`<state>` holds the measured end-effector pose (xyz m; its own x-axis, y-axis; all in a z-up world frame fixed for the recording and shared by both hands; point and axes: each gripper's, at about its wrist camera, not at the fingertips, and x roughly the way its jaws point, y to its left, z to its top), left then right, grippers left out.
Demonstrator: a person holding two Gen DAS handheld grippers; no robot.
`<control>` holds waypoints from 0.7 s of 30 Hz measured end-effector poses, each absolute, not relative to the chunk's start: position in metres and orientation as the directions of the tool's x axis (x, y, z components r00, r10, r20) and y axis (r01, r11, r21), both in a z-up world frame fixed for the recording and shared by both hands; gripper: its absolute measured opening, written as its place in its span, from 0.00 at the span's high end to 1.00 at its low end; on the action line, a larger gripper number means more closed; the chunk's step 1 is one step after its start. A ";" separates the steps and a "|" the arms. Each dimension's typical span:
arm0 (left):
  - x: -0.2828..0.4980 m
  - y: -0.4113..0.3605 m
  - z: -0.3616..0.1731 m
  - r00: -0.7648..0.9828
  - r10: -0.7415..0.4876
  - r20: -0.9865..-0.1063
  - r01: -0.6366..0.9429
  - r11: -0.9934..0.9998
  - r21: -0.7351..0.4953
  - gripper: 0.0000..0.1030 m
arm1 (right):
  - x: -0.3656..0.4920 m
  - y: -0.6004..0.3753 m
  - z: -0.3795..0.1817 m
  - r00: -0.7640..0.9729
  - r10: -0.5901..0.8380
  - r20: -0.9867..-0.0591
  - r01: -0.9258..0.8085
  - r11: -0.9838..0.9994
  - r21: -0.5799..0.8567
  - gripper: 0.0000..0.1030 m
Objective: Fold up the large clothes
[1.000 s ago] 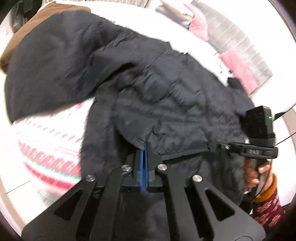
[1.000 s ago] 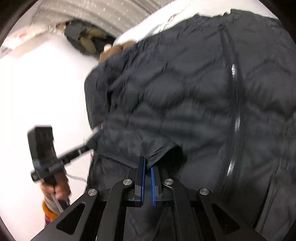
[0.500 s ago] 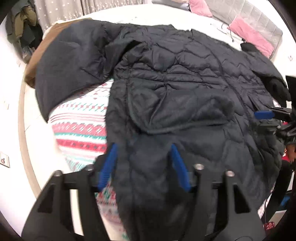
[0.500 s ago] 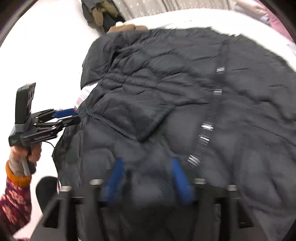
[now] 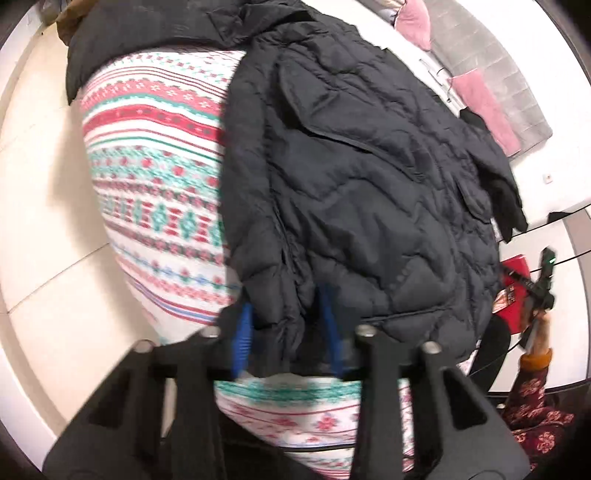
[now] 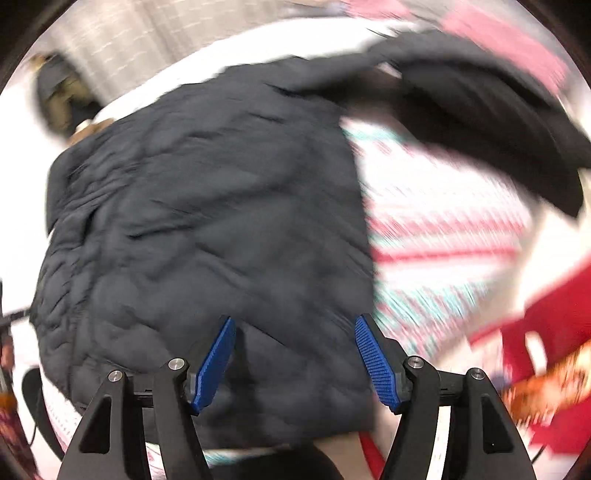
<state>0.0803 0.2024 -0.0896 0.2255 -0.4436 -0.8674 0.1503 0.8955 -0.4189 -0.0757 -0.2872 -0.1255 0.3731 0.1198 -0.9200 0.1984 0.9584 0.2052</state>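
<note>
A black quilted jacket (image 5: 362, 184) lies folded over on a red, green and white patterned cover (image 5: 155, 166). My left gripper (image 5: 286, 325) is open, its blue pads straddling the jacket's near hem without closing on it. In the right wrist view the same jacket (image 6: 207, 229) fills the left half, blurred by motion. My right gripper (image 6: 295, 354) is open wide and empty over the jacket's near edge. One black sleeve (image 6: 498, 122) stretches across the upper right. The right gripper also shows small at the far right of the left wrist view (image 5: 541, 291), held by a hand.
Pink pillows (image 5: 480, 96) and a grey blanket (image 5: 517, 74) lie at the back right. A brown garment (image 5: 70, 18) sits at the top left. Pale floor tiles (image 5: 44, 258) run along the left. A red item (image 6: 546, 332) lies at the right.
Both grippers let go of the jacket hem and opened a second ago. Both have since drawn back toward the jacket's near edge, and the right one is swinging fast.
</note>
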 end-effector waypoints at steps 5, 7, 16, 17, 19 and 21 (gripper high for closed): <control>0.065 0.178 -0.064 0.245 -0.485 -0.839 0.205 0.872 -0.445 0.89 | -0.087 -0.292 -0.143 0.369 0.336 -0.867 0.186 0.887 0.423 0.90; 0.056 0.171 -0.044 0.260 -0.519 -0.814 0.247 0.851 -0.464 0.89 | -0.089 -0.301 -0.130 0.401 0.340 -0.851 0.200 0.874 0.444 0.93; 0.013 0.126 -0.074 0.195 -0.267 -0.944 0.417 0.894 -0.167 0.76 | -0.086 -0.287 -0.137 0.289 0.032 -0.957 0.186 0.978 0.089 0.85; 0.015 0.129 -0.071 0.205 -0.270 -0.941 0.401 0.900 -0.171 0.70 | -0.085 -0.281 -0.137 0.294 -0.002 -0.956 0.175 0.983 0.052 0.82; 0.018 0.139 -0.065 0.226 -0.290 -0.930 0.348 0.916 -0.200 0.56 | -0.081 -0.273 -0.130 0.307 -0.043 -0.951 0.176 0.984 0.012 0.78; 0.023 0.155 -0.057 0.263 -0.316 -0.912 0.284 0.929 -0.240 0.40 | -0.076 -0.269 -0.117 0.335 -0.062 -0.940 0.181 0.983 0.000 0.66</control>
<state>0.0234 0.1547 -0.0572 0.2635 -0.3157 -0.9115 0.2835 0.9285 -0.2396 -0.0760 -0.2686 -0.1169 0.3355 -0.0617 -0.9400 0.1815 0.9834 0.0002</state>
